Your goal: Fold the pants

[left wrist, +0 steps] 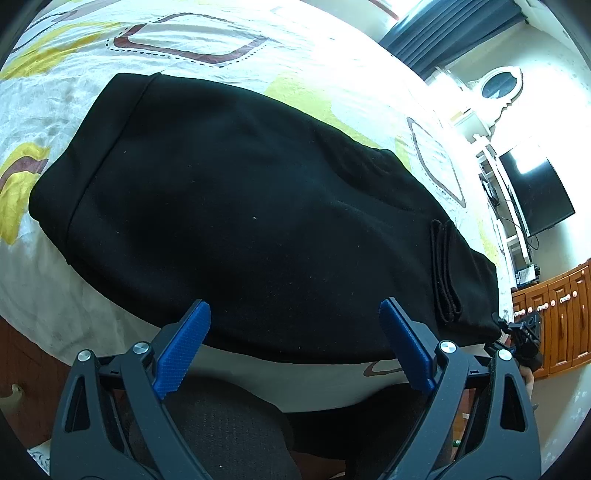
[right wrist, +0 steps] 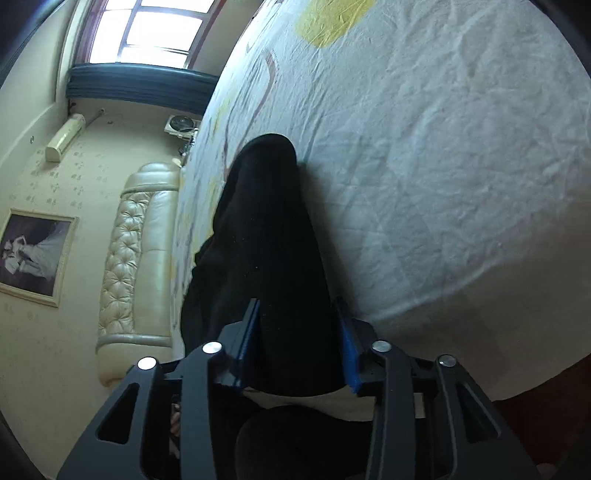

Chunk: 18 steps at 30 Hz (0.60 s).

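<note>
Black pants (left wrist: 236,206) lie folded lengthwise across the patterned bedsheet (left wrist: 207,33), waistband at the left, cuffs at the right near a doubled edge (left wrist: 445,273). My left gripper (left wrist: 295,314) is open, its blue pads just above the pants' near edge, touching nothing. In the right wrist view the pants (right wrist: 266,229) stretch away from me along the bed. My right gripper (right wrist: 295,314) has its blue pads on either side of the bunched end of the pants; the jaws stand apart with the cloth filling the gap between them.
The bed's near edge (left wrist: 258,384) runs just below the pants. A television (left wrist: 535,195) and wooden cabinets (left wrist: 561,317) stand at the right. A padded headboard (right wrist: 136,258), a framed picture (right wrist: 33,254) and a window (right wrist: 147,29) show in the right wrist view.
</note>
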Motion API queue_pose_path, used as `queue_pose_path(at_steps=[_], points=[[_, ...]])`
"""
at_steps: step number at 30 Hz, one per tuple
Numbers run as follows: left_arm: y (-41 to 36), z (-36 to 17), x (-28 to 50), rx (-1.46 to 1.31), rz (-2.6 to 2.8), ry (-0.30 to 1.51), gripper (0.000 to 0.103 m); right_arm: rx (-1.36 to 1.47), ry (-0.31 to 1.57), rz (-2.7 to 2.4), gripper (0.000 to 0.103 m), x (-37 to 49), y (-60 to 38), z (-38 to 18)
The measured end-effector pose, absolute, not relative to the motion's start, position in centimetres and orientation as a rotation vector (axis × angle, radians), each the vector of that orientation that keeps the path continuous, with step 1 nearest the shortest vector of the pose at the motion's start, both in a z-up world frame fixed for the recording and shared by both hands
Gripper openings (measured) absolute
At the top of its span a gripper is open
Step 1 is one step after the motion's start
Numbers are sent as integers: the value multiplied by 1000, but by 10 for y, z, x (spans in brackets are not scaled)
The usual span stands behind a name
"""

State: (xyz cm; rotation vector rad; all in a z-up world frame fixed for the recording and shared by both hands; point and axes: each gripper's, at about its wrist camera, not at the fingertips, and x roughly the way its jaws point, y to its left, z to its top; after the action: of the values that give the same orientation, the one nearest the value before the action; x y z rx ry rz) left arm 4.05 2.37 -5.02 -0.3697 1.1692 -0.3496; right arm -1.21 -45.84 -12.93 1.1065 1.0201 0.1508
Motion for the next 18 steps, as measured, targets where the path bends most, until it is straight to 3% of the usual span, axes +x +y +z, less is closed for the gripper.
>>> queue_pose_path(at_steps=[4, 6, 8, 13, 18], points=[[24, -48, 39, -363, -351, 1164, 93, 1085, 1016, 112, 32, -9, -452, -125], [26, -44, 37, -372, -366, 1164, 93, 1110, 997, 74, 44, -12, -452, -116], [32, -33, 37, -381, -374, 1139, 93, 1092, 949, -31, 69, -17, -450, -96], [77, 2, 44, -443, -394, 1010, 93, 956, 793, -210, 74, -31, -420, -35], [150, -10, 59, -629, -348, 994, 93, 815, 758, -118, 77, -22, -348, -12]])
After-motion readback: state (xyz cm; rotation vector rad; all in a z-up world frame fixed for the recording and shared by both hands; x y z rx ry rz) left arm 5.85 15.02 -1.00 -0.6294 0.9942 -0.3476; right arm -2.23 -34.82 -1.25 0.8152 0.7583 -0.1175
